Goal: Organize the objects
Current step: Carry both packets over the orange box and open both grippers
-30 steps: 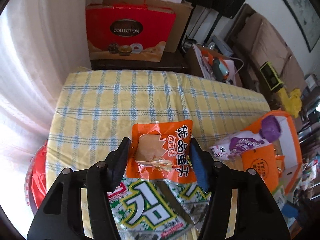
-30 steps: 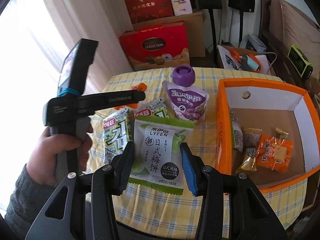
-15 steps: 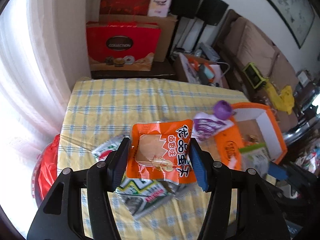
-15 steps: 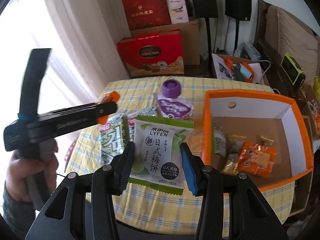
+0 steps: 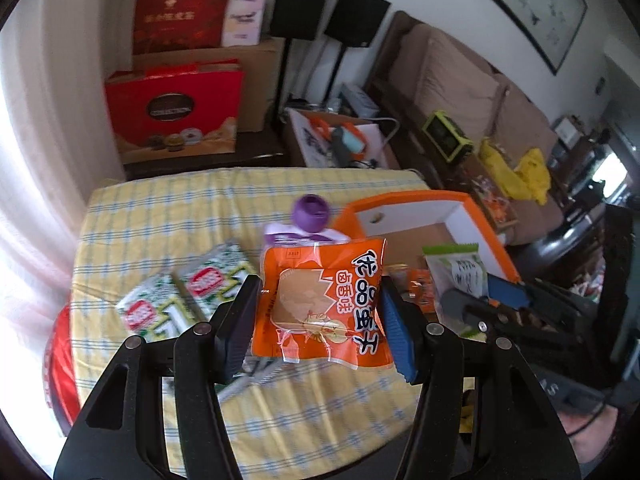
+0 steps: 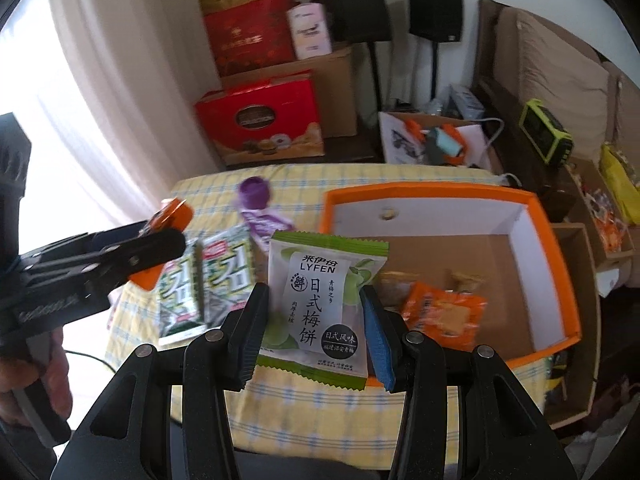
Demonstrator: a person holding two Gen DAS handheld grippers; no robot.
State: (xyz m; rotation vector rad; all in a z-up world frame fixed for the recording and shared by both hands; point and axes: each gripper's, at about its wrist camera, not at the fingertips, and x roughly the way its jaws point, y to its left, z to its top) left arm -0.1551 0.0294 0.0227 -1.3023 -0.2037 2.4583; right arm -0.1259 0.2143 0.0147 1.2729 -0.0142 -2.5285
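While both hands are carrying their loads above the checked tablecloth (image 5: 168, 216), the left gripper (image 5: 320, 320) is clamping an orange snack packet (image 5: 324, 304) between its two pads, the packet standing upright and reaching above the fingertips. The right gripper (image 6: 314, 320) is likewise pinching a green-and-white plum cake packet (image 6: 320, 304) by its side edges, with the label facing the camera.

Compared with the frames a second ago, the left wrist view is now taking in far more of the table: the orange box (image 5: 404, 202), formerly at the right margin, is lying just beyond the held packet, and the right gripper with its green packet is appearing at the right edge. In the right wrist view the box is sitting closer beneath the gripper, and the left gripper is showing lower and nearer the seaweed packs. Neither grip is looking any wider or narrower.

Counts: two grippers, each holding one packet; two green seaweed packs (image 6: 206, 280) lying side by side on the cloth; one purple-capped drink pouch (image 6: 260, 208) lying between the seaweed packs and the box; one open orange box; inside it, one orange packet (image 6: 444, 316) plus at least two smaller wrapped items, too blurred to identify.
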